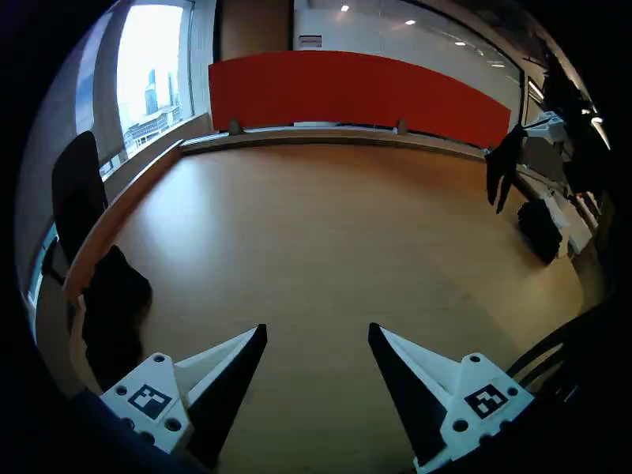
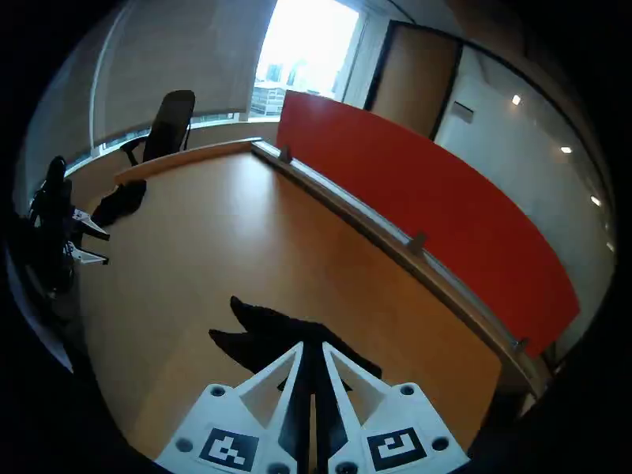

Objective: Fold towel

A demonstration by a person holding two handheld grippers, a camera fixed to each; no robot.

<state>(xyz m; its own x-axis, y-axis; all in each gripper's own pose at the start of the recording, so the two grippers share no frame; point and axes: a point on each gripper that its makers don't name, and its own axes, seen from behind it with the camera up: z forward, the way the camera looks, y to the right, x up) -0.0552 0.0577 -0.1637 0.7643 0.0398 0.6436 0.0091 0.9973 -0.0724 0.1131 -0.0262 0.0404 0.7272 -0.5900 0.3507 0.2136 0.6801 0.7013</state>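
My left tool (image 1: 316, 327) is released, its two fingers spread wide above a bare stretch of the wooden tabletop (image 1: 316, 237), with nothing between them. In the right gripper view I can also see it far off at the left edge (image 2: 99, 242), over the near side of the tabletop (image 2: 205, 229).

My right tool (image 2: 312, 346) is clenched, its fingers drawn almost together on the dark towel (image 2: 268, 332), which spills out past the tips in crumpled points. In the left gripper view the same towel (image 1: 502, 170) hangs limp from that tool (image 1: 523, 134) at the right side, its lower end clear of the wood.

A second dark heap (image 1: 114, 304) lies at the tabletop's left corner, near a black chair (image 2: 170, 118). I cannot tell what it is. A long red screen (image 1: 355, 83) runs along the far edge, with a bright window (image 1: 150, 71) beyond the corner.
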